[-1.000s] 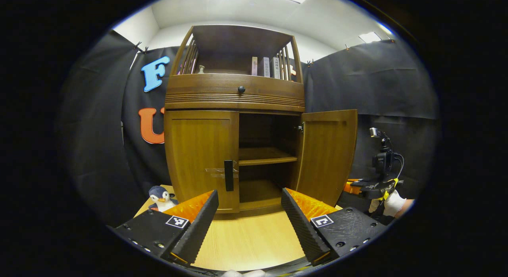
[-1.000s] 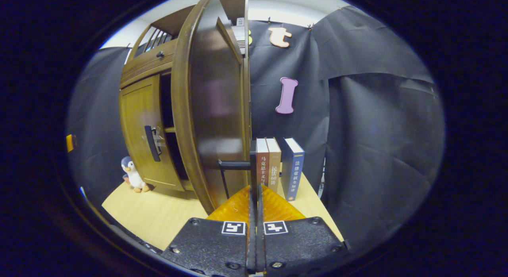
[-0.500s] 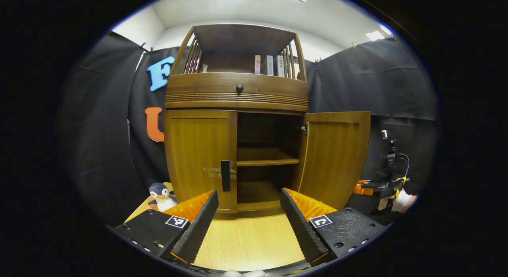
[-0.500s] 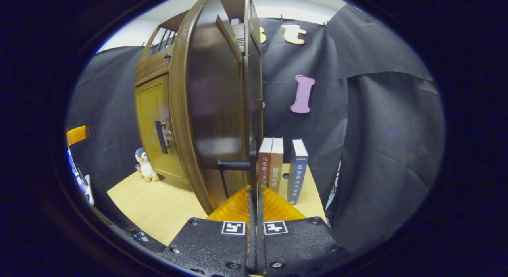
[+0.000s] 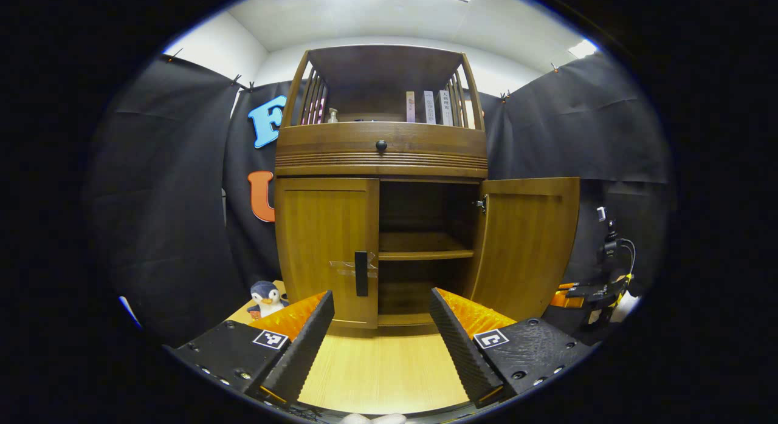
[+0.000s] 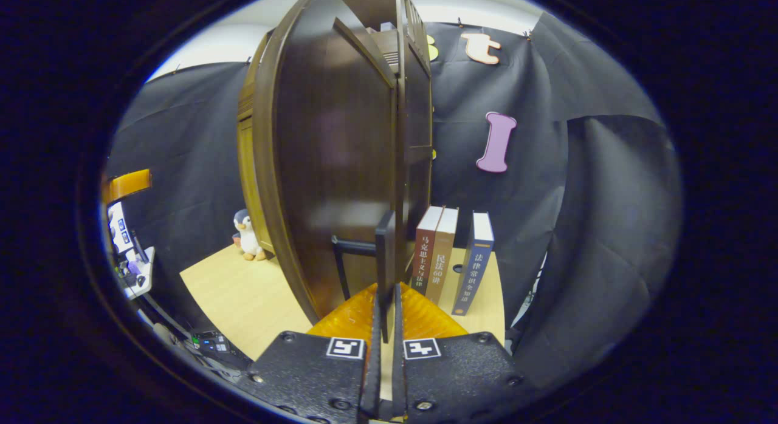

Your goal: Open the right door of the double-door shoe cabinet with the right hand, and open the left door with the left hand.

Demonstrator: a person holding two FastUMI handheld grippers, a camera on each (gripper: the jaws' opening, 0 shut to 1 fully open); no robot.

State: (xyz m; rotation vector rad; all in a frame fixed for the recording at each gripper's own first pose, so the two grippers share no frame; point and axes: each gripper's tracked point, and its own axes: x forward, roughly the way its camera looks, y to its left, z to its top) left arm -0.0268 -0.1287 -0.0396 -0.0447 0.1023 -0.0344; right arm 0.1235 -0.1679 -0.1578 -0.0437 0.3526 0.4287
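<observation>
The brown wooden shoe cabinet (image 5: 380,147) stands on a light wood table (image 5: 383,369). Its left door (image 5: 325,248) is closed, with a dark vertical handle (image 5: 361,273) at its inner edge. The right door (image 5: 527,248) stands swung wide, baring two inner shelves (image 5: 425,254). My left gripper (image 5: 380,345) hangs open in front of the cabinet, short of the left door's handle. In the right gripper view my right gripper (image 6: 386,288) is shut on the right door's dark handle (image 6: 385,248), beside the door's outer face (image 6: 334,169). The right gripper (image 5: 586,292) also appears past the open door.
A toy penguin (image 5: 266,296) sits at the cabinet's left foot. Three upright books (image 6: 447,257) stand on the table right of the cabinet, close behind the open door. Books and a small bottle stand on the top shelf (image 5: 425,105). Black cloth walls surround the table.
The right door has swung farther open with my right gripper on its handle. The left gripper has drifted slightly left and stays open.
</observation>
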